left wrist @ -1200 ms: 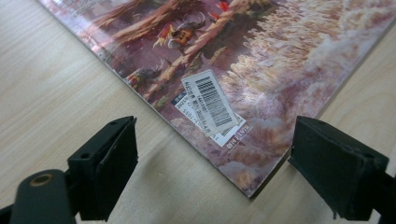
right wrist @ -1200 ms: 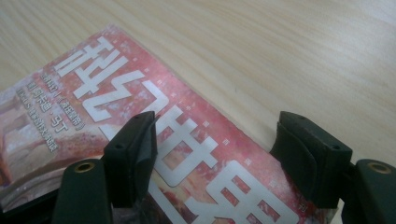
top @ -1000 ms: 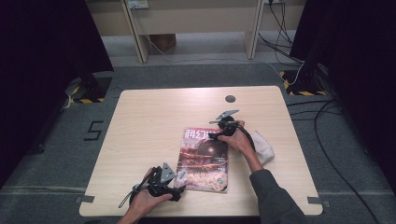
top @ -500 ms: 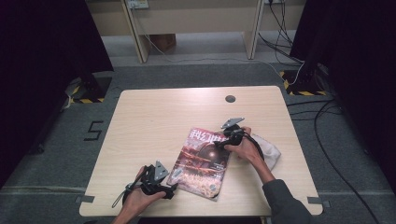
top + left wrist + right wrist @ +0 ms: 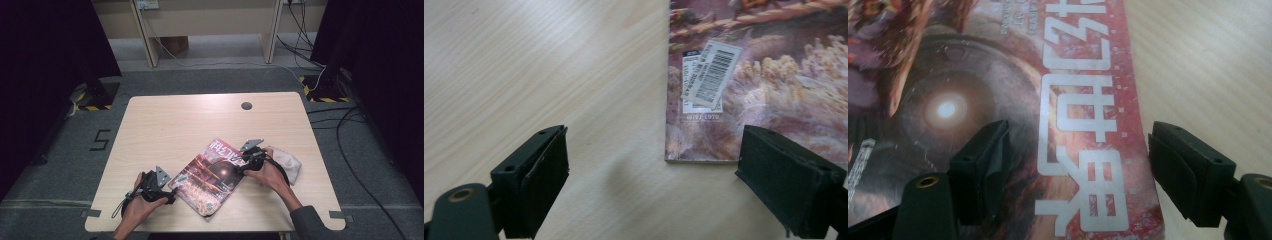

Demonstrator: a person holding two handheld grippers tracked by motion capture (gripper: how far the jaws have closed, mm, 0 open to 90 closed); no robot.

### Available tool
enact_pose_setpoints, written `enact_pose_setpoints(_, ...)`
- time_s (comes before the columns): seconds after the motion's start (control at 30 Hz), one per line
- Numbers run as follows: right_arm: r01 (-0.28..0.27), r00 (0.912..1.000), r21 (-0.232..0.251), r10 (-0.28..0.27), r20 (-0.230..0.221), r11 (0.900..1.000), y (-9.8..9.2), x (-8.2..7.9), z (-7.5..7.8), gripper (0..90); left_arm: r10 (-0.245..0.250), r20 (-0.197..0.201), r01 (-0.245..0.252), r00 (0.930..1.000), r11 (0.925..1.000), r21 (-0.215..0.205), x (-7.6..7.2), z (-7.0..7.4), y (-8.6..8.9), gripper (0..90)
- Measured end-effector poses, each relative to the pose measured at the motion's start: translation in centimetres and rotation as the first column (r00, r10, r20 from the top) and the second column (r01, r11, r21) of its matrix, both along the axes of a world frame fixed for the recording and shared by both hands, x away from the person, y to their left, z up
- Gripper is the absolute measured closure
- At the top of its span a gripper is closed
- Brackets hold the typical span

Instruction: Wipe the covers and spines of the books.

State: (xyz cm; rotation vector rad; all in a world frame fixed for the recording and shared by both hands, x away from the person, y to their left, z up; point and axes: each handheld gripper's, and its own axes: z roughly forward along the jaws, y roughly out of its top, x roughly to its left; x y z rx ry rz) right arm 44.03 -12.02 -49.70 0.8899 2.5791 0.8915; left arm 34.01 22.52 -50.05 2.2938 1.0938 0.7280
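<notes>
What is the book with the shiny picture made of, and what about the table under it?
The magazine looks like paper with a glossy printed cover: light glints off it in the right gripper view, and a barcode sticker shows on it. The table looks like pale wood, or a wood-look coating; streaky grain lines run across it, with a dull, smooth finish.

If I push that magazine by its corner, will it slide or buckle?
The magazine lies flat on the smooth table, so it would probably slide and pivot. It looks thin and glossy, likely floppy if lifted by one edge, with pages fanning open.

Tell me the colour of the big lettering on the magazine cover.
White lettering on the glossy red magazine; the right gripper view shows it best.
</notes>
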Motion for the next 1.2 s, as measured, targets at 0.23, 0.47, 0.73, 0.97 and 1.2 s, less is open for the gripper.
enact_pose_setpoints(0.23,-0.001,0.9997,0.037,0.002,-0.023,0.999,-0.9,-2.3,-0.3,26.3,0.042,0.004,-0.042,0.9991,0.9985,-0.034,1.3,0.0,1.1,15.5)
enact_pose_setpoints(0.47,0.024,0.9997,0.088,-0.024,0.0,0.996,-1.5,-2.4,0.0,33.7,0.009,-0.011,-0.01,0.9999,0.9926,-0.121,-0.4,0.6,0.5,14.9)
enact_pose_setpoints(0.73,0.033,0.9994,0.07,-0.032,-0.013,0.997,-1.1,-2.5,-0.4,31.3,-0.074,-0.052,0.067,0.9959,0.9899,-0.125,-1.8,0.0,-1.8,14.9)
enact_pose_setpoints(0.97,0.04,0.9989,0.063,-0.038,-0.029,0.997,-0.8,-4.1,-0.4,28.4,-0.041,-0.039,0.037,0.9984,0.9944,-0.099,-1.0,-0.1,-1.2,13.9)
enact_pose_setpoints(1.2,0.028,0.9984,0.049,-0.025,-0.05,0.998,-0.5,-6.6,-0.2,27.1,-0.001,-0.02,-0.001,0.9998,0.9985,-0.056,0.7,-0.1,-0.6,10.4)
